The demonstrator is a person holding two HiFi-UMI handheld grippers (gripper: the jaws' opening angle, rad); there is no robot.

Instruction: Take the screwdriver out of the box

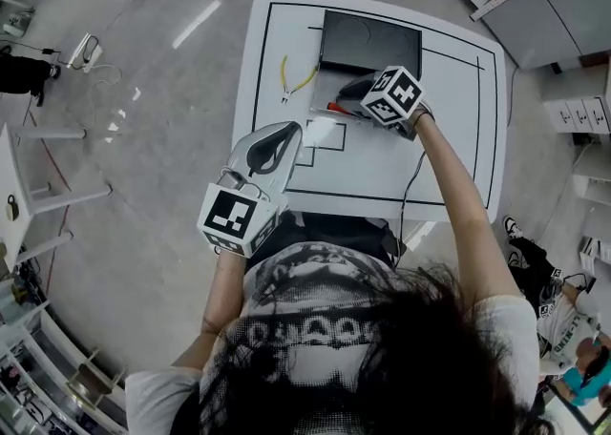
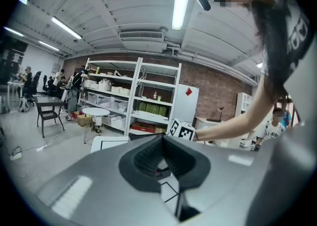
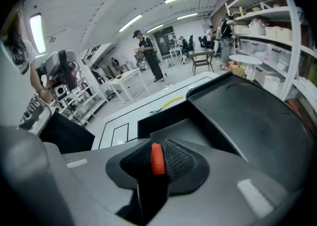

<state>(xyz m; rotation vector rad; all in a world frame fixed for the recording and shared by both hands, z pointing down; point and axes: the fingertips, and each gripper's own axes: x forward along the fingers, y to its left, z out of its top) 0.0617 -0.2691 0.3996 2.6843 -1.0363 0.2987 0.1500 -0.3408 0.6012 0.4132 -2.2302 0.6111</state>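
Since the screwdriver (image 3: 157, 158) lies just near of the box (image 1: 370, 42) (on the table (image 1: 439, 166), as far as I can tell), I have the right gripper (image 1: 344, 101) tilted down, jaws spread either side of it without pinching; the left gripper (image 2: 162, 163), spread and empty, hangs nearer.

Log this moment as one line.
right gripper: open, red screwdriver handle between jaws | left gripper: open, empty | box: on table

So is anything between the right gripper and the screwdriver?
Nothing visible. The screwdriver lies with its red handle between the open jaws of the right gripper, on the table beside the box.
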